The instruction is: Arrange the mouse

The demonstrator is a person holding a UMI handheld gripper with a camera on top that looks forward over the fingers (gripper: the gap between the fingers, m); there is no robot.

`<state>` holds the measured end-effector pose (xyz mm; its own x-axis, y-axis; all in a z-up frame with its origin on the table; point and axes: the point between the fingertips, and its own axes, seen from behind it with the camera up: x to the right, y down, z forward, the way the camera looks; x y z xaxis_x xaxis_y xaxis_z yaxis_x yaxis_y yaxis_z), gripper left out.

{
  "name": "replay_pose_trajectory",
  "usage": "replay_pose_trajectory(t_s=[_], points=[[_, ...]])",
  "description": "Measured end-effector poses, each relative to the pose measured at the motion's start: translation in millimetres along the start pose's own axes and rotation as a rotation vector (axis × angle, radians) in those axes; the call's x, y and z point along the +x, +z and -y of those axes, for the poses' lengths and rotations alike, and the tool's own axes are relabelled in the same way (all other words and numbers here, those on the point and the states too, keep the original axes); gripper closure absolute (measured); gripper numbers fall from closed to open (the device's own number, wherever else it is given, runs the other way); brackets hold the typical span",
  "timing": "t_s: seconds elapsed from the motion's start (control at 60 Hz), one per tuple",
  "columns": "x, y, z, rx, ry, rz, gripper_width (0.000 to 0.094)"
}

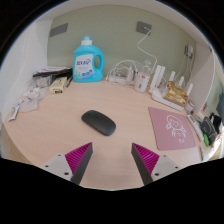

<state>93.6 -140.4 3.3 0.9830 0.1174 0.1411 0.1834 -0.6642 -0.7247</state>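
Your gripper (112, 163) is spread wide, both magenta pads (78, 158) apart w/ nothing between them and touching nothing. The black mouse (98, 122) lies on the tabletop (50, 140) just ahead of the fingers, a bit toward the left finger, clear of both. To its right, near but apart, sits a pink mouse pad (173, 128) w/ a small line drawing on it; can't make out any text there. Beyond the mouse, at the far side of the table, stands a blue detergent bottle (88, 59) w/ a white label; writing too small to read. Cables and small white items (140, 75) clutter the table's far side.
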Motion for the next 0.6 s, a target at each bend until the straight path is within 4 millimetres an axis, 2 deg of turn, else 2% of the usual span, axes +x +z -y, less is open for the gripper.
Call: replay_pose_trajectory(t_s=[0.1, 0.217, 0.283, 0.5, 0.6], points=[[-14, 26, 19, 0.016, -0.047, 0.019, 0.0095], [-21, 53, 37, 0.024, -0.099, 0.047, 0.0097], [-28, 64, 49, 0.032, -0.099, 0.070, 0.0096], [-13, 104, 82, 0.050, -0.116, 0.084, 0.0106], [-16, 114, 83, 0.024, -0.033, 0.134, 0.0184]])
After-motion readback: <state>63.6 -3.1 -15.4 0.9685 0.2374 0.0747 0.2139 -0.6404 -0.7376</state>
